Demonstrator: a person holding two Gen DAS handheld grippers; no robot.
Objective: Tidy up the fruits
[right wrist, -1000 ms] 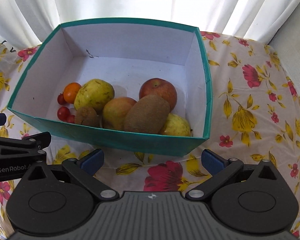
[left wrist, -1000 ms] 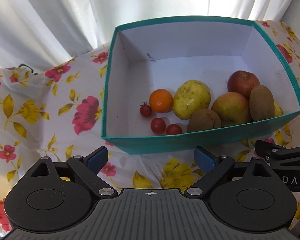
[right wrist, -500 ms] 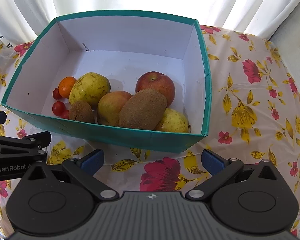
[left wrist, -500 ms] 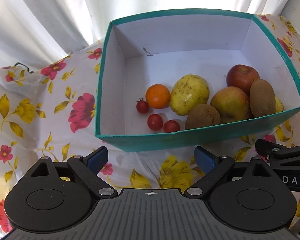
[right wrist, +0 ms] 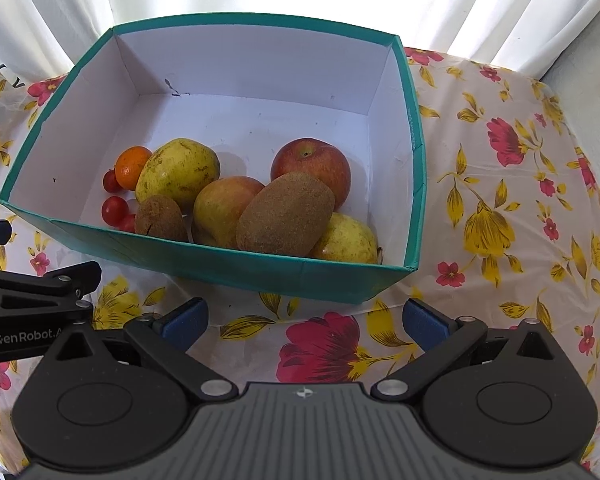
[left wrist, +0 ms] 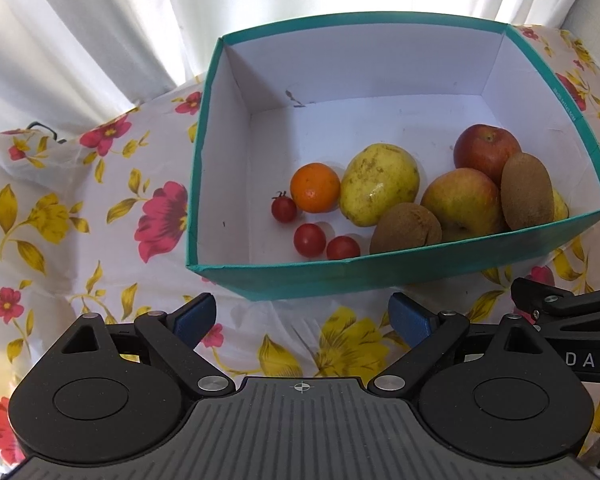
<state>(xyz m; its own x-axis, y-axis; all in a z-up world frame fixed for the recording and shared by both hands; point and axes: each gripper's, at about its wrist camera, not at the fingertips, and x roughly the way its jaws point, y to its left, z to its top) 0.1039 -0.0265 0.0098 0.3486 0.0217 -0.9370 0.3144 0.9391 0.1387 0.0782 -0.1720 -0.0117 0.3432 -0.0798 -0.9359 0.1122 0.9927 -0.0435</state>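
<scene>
Fruit all sits in the teal box (left wrist: 380, 276) on the flowery cloth (right wrist: 500, 216) — orange (left wrist: 315, 187) and three cherry tomatoes (left wrist: 309, 240) toward 9 o'clock, pears, apples and kiwis (right wrist: 286, 212) piled toward 3. Left gripper (left wrist: 302, 318) and right gripper (right wrist: 305, 320) hover at 6 o'clock just outside the box — jaws spread wide, holding nothing.

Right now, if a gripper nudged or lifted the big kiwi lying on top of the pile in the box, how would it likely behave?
The big kiwi leans on the apples and a pear, so a nudge would probably roll it off. Its fuzzy skin likely grips well between the pads. It looks firm, though hard squeezing might bruise it. Lifting it could let its neighbours shift slightly.
</scene>
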